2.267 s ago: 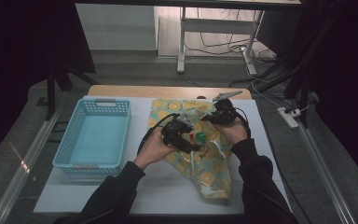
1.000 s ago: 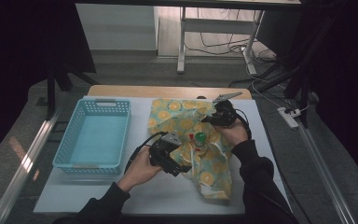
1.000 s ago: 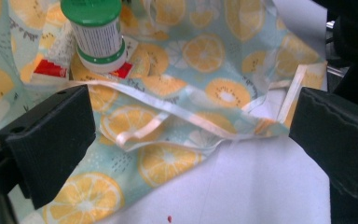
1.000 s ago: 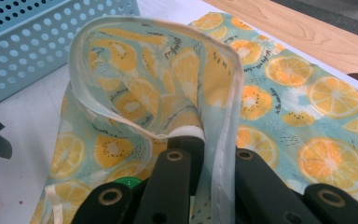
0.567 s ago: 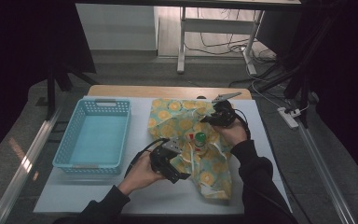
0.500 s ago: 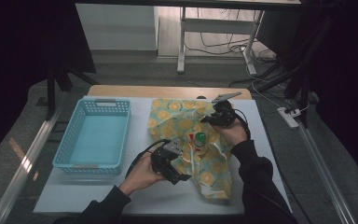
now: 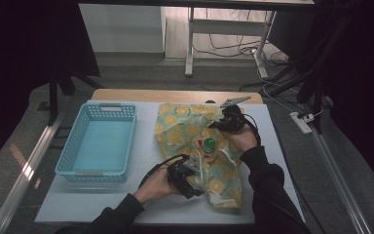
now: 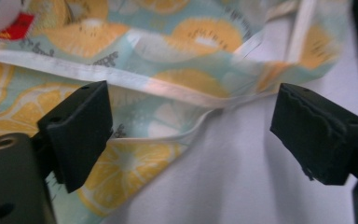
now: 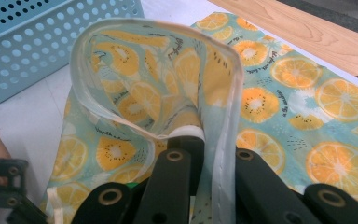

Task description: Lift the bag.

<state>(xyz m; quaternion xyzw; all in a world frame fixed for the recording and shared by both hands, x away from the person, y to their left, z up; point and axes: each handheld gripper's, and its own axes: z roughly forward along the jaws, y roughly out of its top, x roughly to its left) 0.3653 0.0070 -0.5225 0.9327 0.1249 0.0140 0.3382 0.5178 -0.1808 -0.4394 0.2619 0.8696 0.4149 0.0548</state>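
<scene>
1. The left claw (image 8: pixel 191 135) had moved from mid-frame toward the lower centre of the high view. Its jaws had just been closing but stood apart, with the white-hemmed edge between them ungripped.
2. The right claw (image 9: pixel 200 154), at upper right in the high view, was clamped on a raised fold of the orange-slice-printed turquoise fabric bag (image 7: pixel 195 141).
3. That bag lay centre-right on the white tabletop (image 7: pixel 126 204), so a second grip looked imminent.
4. The left forearm reached in from the bottom edge.
</scene>
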